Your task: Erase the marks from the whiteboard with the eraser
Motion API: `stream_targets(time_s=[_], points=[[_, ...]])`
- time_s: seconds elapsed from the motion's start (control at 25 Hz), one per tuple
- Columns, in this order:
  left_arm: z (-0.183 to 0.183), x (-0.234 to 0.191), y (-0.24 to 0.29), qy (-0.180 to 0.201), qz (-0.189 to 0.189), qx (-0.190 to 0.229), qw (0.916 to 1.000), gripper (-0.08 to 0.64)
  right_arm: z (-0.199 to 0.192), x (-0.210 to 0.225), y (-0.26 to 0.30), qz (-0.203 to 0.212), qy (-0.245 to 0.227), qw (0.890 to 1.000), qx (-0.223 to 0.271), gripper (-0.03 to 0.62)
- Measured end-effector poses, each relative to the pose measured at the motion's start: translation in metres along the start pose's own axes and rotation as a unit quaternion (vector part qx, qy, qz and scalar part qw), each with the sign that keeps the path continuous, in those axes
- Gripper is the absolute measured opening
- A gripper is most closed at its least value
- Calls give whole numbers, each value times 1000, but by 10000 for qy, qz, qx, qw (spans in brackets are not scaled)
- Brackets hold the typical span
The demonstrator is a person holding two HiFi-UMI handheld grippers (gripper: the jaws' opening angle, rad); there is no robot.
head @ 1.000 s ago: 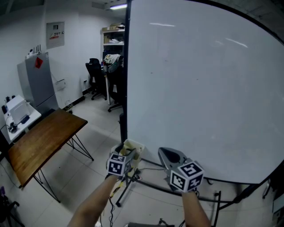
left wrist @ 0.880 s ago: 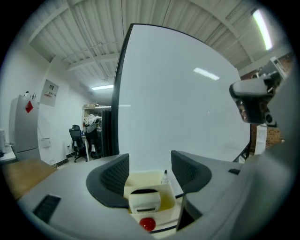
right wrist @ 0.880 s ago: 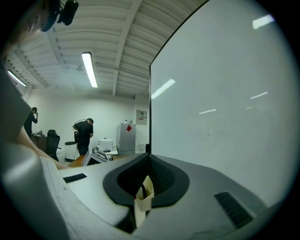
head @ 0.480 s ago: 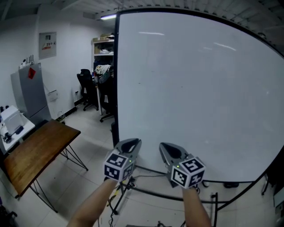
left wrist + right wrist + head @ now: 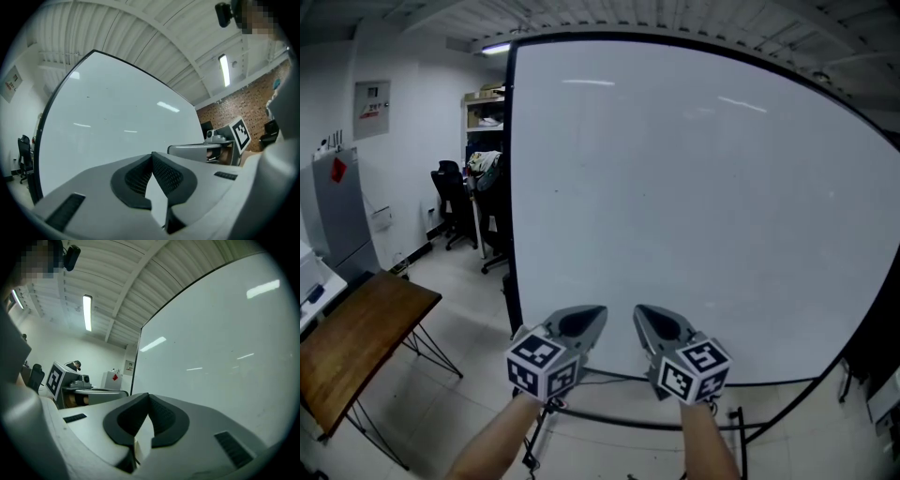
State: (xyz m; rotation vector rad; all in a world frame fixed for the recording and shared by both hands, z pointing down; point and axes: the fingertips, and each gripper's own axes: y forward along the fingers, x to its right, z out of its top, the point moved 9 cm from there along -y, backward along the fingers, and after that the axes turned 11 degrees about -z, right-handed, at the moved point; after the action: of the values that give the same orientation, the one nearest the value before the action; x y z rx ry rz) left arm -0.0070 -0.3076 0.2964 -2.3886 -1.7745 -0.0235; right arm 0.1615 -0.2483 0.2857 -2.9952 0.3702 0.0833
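1. The whiteboard (image 5: 694, 187) stood upright straight ahead of the person and filled most of the head view. Its black frame ran down the left edge and curved along the bottom.
2. The board's surface looked almost wholly white. Only ceiling-light reflections and one or two faint specks showed on it, too small to tell whether they were marks.
3. The left gripper (image 5: 592, 315) was held in front of the board's lower edge and pointed roughly level at it. Its jaws had just been closing, and in the left gripper view the dark ribbed pads met at the tip with nothing between them.
4. The right gripper (image 5: 643, 313) hung just beside the left one at about the same height, aimed at the same lower part of the board. In the right gripper view its pads were likewise pressed together and empty.
5. The two grippers were near each other but apart, with a strip of white board showing between their tips.
6. Each gripper carried its marker cube at the rear: the left cube (image 5: 544, 366) and the right cube (image 5: 692, 368), with a bare forearm below each.
7. To the left of the board a wooden table (image 5: 347, 342) stood on thin black legs on the tiled floor.
8. Beyond it were a black office chair (image 5: 448, 199) and a grey cabinet (image 5: 337, 211) against the white wall.
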Motion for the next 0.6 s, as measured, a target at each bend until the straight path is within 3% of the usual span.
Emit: stream_targets(time_s=[0.6], points=[[-10,8,26,-216,-132,-101,9996,3,-1,15,-15,-191,-9,9998,35,-12]])
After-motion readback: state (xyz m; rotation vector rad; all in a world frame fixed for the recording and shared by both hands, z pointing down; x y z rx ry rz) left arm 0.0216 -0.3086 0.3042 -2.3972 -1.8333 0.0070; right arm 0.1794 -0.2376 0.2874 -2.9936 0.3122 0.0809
